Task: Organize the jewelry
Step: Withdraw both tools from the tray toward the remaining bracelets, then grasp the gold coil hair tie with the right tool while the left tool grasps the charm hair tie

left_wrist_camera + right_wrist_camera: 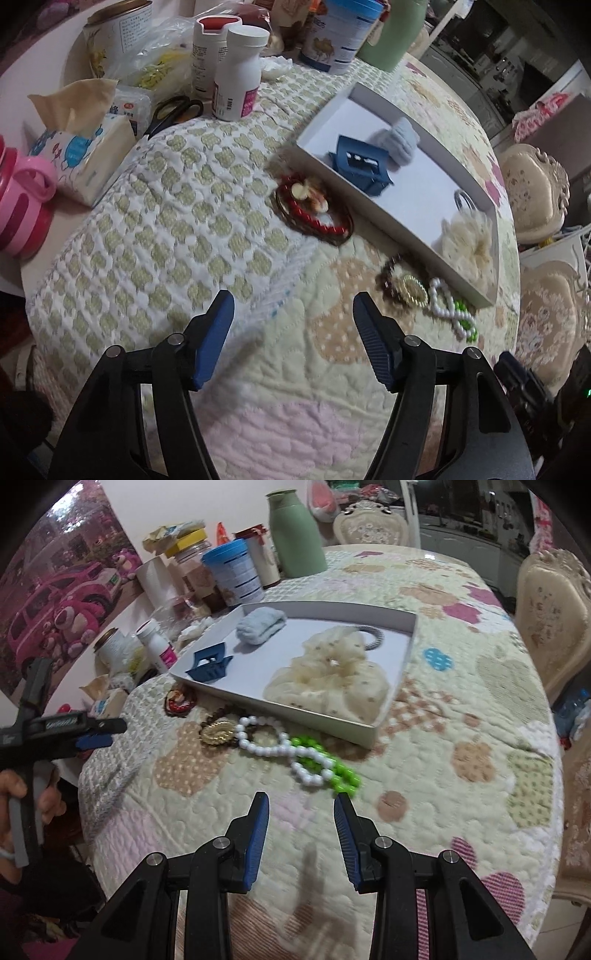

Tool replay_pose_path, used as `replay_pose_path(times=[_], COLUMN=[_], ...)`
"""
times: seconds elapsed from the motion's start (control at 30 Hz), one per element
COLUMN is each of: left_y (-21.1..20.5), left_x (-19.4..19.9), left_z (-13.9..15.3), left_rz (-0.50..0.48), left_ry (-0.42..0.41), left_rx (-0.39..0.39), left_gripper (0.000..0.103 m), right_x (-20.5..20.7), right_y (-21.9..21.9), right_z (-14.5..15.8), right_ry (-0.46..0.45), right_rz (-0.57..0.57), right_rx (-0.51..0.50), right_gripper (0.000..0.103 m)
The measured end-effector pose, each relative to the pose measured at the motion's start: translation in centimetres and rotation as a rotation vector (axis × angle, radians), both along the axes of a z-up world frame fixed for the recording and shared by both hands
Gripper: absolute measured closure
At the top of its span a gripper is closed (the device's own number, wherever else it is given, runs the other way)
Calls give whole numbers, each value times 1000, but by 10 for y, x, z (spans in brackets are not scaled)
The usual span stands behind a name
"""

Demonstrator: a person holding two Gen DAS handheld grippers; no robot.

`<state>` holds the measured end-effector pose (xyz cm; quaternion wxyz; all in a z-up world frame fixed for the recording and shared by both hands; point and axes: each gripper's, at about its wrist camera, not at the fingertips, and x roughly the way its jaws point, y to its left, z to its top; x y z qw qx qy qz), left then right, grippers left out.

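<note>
A white shallow box [391,701] [369,210] on the quilted table holds a blue hair claw [208,664] [364,166], a light blue scrunchie [260,626] [400,142], a cream organza scrunchie [332,675] [467,243] and a grey hair tie [371,637]. In front of the box lie a red bead bracelet [314,208] [179,701], a gold brooch on dark beads [219,731] [406,288], a white bead bracelet [280,749] [445,304] and a green bead bracelet [332,768] [467,321]. My left gripper [293,317] is open and empty, short of the jewelry. My right gripper [301,812] is open and empty, just before the green beads.
Bottles [240,74], tins [340,33], a green flask [295,535], scissors [173,112], a tissue pack [81,147] and a pink cup [22,206] crowd the far left of the table. Upholstered chairs [554,620] stand at the right edge.
</note>
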<state>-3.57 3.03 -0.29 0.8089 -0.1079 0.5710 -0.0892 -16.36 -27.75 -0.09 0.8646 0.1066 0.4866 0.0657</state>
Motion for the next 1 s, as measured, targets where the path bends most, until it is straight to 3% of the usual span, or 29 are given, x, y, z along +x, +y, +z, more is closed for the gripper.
replay_pose_path(times=[0.47,0.73,0.83,0.9,1.0], left_y=[6,8,4,3,-2], left_x=[57,74,80,85,91], left_z=[-20,-28,-31,-34,-38], left_rz=[15,-31,-63,-75,-103], left_ry=[23,39,43,44,41], left_rx=[53,80,95,102,114], left_gripper=[36,36,36,36,36], right_x=[55,94,103,107,108], right_y=[65,106,114,116,106], right_z=[-6,-27,-41,-49,-48], right_ry=[-46,-35,-8,14,15], right_rz=[200,349,388,395,373], right_rx=[63,-19,-86,-119,-58], right_gripper=[68,69,78,93,95])
